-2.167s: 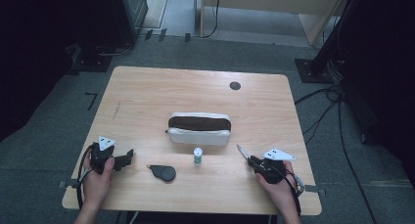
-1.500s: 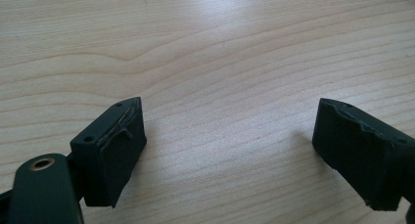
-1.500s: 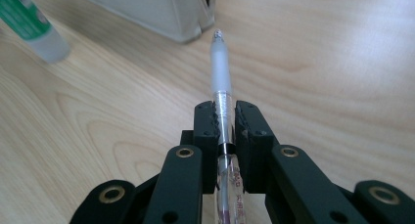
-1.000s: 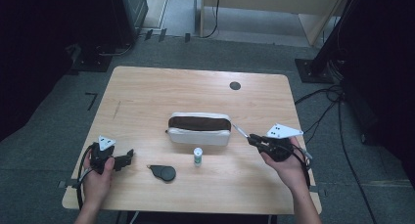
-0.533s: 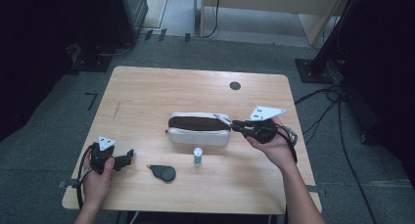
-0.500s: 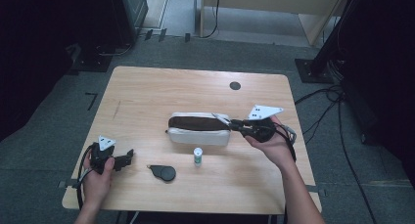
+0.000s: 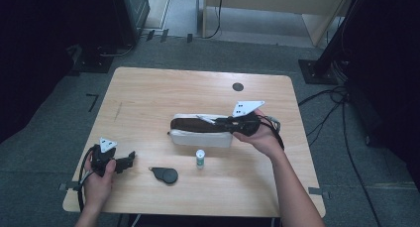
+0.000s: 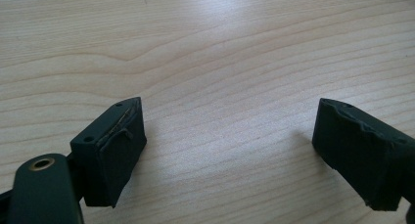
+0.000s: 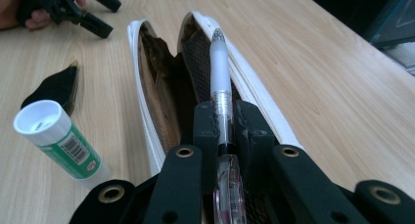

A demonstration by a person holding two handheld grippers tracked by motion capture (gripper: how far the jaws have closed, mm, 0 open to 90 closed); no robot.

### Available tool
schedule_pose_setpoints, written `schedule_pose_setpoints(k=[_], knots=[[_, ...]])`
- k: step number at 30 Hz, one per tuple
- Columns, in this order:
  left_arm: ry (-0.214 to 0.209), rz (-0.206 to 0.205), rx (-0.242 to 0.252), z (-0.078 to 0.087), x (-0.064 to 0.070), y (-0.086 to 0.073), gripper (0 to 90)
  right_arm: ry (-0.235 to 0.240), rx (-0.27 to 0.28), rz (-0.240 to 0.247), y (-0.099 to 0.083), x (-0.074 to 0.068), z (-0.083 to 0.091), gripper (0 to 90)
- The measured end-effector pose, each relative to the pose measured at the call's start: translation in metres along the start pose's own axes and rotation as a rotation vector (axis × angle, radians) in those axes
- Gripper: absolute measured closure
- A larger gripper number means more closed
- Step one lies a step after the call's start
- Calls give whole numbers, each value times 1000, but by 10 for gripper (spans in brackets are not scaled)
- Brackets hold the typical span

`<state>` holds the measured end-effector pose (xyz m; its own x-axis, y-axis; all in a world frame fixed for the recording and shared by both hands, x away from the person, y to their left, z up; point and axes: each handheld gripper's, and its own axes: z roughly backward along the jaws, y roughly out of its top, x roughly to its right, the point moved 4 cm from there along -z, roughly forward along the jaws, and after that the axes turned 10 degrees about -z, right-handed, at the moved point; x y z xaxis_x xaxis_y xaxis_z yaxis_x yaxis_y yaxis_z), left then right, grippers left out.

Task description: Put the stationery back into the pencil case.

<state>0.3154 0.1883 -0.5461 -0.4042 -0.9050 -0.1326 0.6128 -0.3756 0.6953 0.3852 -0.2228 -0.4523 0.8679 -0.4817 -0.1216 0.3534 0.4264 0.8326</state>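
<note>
Whereas the right gripper (image 7: 224, 122) lay at the near right table edge two seconds ago, it has since been carried over the white zipped fabric pencil case with brown lining (image 7: 200, 131), jaws pinched on a white plastic pen (image 9: 219, 75) aligned with the open mouth; insertion is judged imminent. The left gripper (image 7: 130, 159) is held resting at the near left, unmoved, jaws spread wide and empty. Nearby stand a small white-capped green-labelled glue stick (image 7: 200, 158) and a black teardrop-shaped object (image 7: 165, 175). The pale wood table (image 7: 148, 95) is set on grey carpet, with dark equipment stands beyond.
</note>
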Motion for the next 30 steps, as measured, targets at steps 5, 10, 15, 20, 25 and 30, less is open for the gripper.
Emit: schedule_pose_setpoints(k=[5, 10, 15, 20, 25, 30], knots=[[0, 1, 1, 0, 0, 0, 125, 37, -1, -1, -3, 5, -8, 809], [0, 1, 1, 0, 0, 0, 125, 72, -17, -7, -6, 12, -15, 809], [0, 0, 1, 0, 0, 0, 125, 115, -23, -8, -8, 11, -22, 809], [0, 0, 0, 0, 0, 0, 125, 150, -38, -4, -9, 7, -29, 809], [0, 1, 1, 0, 0, 0, 125, 160, -68, -20, -7, 10, -32, 809], [0, 1, 1, 0, 0, 0, 125, 121, -143, 2, -5, 8, -34, 808]])
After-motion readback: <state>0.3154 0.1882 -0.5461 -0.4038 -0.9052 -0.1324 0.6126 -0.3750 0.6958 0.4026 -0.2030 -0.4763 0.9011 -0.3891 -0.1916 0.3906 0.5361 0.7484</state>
